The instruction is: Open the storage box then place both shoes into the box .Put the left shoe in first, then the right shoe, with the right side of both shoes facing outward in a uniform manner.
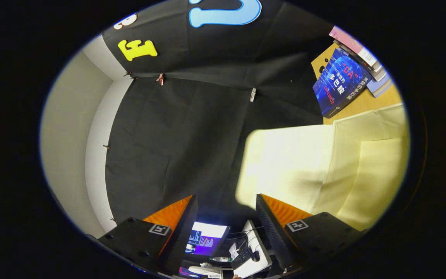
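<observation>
the view is tilted hard, as if the gripper (227, 228) were turned on its side and aimed away from the work surface. its two fingers are spread apart with nothing between them. the left finger (170, 223) shows against black cloth (184, 135), with a pale wall (72, 147) further left. in the gap between the fingers, far beyond them, a lit monitor (206, 238), a keyboard (242, 256) and a white desk (259, 263) show small. the right finger (281, 224) lies just below a pale yellow box (323, 170), whose near corner sits just ahead of that fingertip without clearly touching it. whether the box is open cannot be told. beyond the box, to the right, books (341, 83) rest on a wooden surface (378, 99).
</observation>
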The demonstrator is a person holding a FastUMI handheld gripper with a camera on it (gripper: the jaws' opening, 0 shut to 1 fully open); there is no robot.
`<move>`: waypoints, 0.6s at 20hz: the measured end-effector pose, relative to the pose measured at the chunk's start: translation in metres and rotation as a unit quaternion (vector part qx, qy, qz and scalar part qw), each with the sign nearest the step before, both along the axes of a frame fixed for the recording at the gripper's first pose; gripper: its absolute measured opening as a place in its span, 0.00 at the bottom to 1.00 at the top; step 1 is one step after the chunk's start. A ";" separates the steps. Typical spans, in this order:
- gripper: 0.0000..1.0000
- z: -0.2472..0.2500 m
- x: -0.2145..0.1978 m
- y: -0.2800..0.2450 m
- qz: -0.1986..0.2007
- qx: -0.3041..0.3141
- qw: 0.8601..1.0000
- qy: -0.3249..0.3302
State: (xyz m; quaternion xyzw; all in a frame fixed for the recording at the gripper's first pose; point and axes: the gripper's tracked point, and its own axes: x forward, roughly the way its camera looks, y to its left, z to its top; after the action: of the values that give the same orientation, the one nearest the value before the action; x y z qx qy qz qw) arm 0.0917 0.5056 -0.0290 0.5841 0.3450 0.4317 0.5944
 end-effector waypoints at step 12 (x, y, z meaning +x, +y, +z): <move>0.94 -0.042 -0.056 -0.110 -0.065 -0.154 0.979 -0.113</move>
State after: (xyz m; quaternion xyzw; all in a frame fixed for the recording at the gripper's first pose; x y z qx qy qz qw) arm 0.0356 0.3955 -0.0712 0.4545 0.2993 0.3967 0.7392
